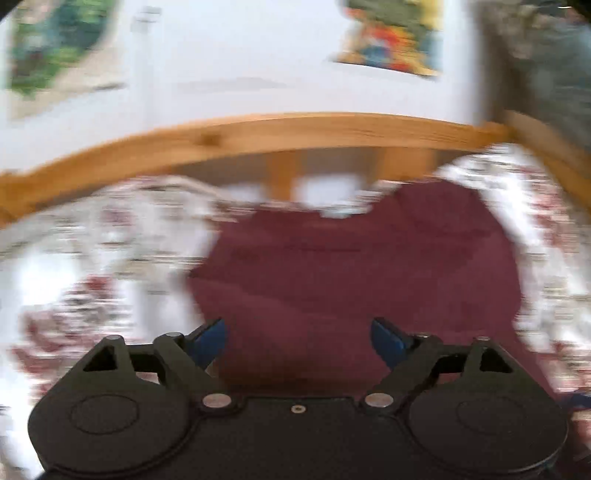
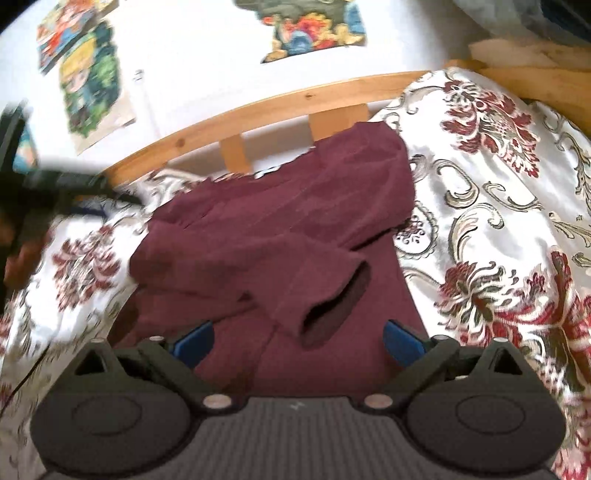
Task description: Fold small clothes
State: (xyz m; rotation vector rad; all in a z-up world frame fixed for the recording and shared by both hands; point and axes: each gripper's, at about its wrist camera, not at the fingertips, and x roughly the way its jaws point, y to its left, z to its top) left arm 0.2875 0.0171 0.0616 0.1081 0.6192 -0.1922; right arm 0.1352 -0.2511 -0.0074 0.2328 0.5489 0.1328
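Note:
A maroon long-sleeved top lies on the flowered bedspread, one sleeve folded across its body with the cuff opening facing me. My right gripper hovers over the near part of the top, its blue fingers wide apart with only cloth lying below them. In the blurred left wrist view the same maroon top fills the middle, and my left gripper stands open above it with nothing gripped. The left gripper shows as a dark blur at the far left of the right wrist view.
A wooden bed rail with slats runs behind the top, before a white wall with colourful pictures. The bedspread reaches out on both sides. A grey-clad shape stands at the right, beyond the bed corner.

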